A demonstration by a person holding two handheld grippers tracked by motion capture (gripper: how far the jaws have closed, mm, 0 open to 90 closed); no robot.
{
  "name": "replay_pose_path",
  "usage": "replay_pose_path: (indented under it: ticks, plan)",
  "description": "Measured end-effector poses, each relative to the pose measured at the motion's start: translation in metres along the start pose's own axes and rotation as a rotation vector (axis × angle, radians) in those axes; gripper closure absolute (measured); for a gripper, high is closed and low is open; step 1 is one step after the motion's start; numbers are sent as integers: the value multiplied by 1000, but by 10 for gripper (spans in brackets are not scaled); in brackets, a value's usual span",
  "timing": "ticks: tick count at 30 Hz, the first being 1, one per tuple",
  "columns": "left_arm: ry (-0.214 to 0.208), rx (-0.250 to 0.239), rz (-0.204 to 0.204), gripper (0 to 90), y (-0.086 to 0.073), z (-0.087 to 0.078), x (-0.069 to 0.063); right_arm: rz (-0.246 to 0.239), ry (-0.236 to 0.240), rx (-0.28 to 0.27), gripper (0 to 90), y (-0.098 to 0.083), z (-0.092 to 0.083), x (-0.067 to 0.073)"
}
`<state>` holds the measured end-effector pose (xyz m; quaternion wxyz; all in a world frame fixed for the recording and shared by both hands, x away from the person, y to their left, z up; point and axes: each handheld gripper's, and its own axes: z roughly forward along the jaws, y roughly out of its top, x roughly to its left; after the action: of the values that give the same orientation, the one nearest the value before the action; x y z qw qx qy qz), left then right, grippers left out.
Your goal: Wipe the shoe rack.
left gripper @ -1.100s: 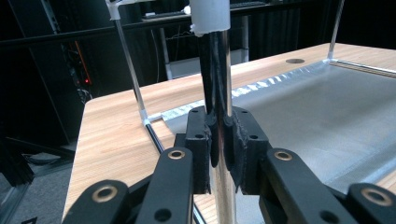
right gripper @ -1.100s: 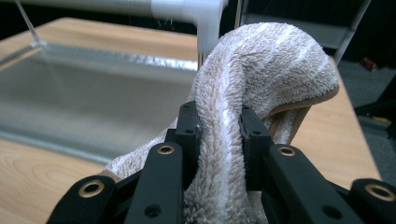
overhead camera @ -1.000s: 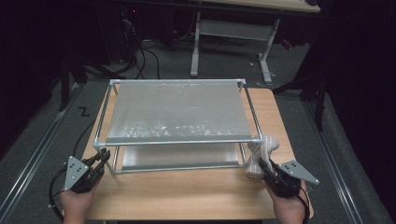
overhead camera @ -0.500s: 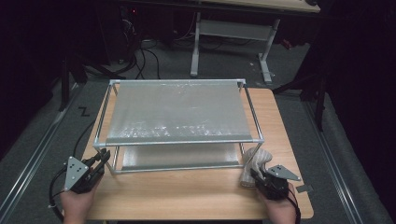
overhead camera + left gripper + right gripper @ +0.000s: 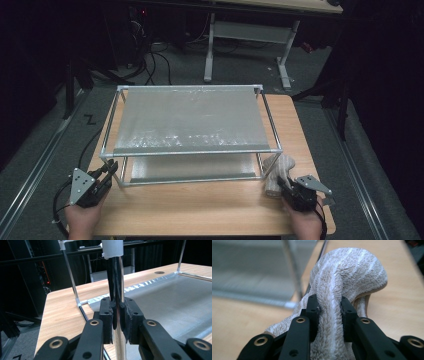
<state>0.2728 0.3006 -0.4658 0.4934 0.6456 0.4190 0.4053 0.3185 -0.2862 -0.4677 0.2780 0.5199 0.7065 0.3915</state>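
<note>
A two-tier metal rack (image 5: 190,120) with mesh shelves stands on the wooden table (image 5: 200,210). My left gripper (image 5: 107,172) is at the rack's near-left corner, shut on the shiny upright post (image 5: 117,290), which runs up between its pads in the left gripper view. A beige striped towel (image 5: 277,172) lies bunched at the rack's near-right corner. My right gripper (image 5: 286,187) sits low on the table there, shut on a fold of the towel (image 5: 337,290); the terry cloth bulges up between and beyond its pads.
Another desk's white legs (image 5: 245,45) and cables (image 5: 155,60) are on the floor beyond the table. The rack's lower shelf (image 5: 170,297) spreads to the right of the held post. Bare wood (image 5: 397,285) lies beside the towel.
My right gripper has sunk toward the table with the towel and shifted slightly left. The left gripper and the rack have stayed put.
</note>
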Motion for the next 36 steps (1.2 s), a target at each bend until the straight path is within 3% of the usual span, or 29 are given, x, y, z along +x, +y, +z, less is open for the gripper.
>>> replay_pose_path:
  ticks: [5, 7, 13, 15, 21, 27, 36]
  plan:
    - [5, 3, -1, 786, 0, 0, -1, -14, -57, -96, 746, 20, 1, 0]
    - [7, 5, -3, 786, 1, 1, -1, -25, -67, -107, 746, 26, 5, 2]
    - [8, 12, -15, 789, 2, 2, -2, -53, -31, -105, 758, 35, 16, 14]
    - [19, 18, -27, 790, 3, 3, -2, -60, -40, -103, 762, 37, 17, 19]
    - [22, 30, -31, 793, 5, 10, -5, -64, -43, -97, 762, 38, 17, 14]
    - [36, 33, -44, 794, 10, 29, -11, -64, -49, -94, 761, 35, 11, 5]
    - [33, 47, -60, 794, 21, 75, -19, -35, -79, -79, 761, 33, 4, -14]
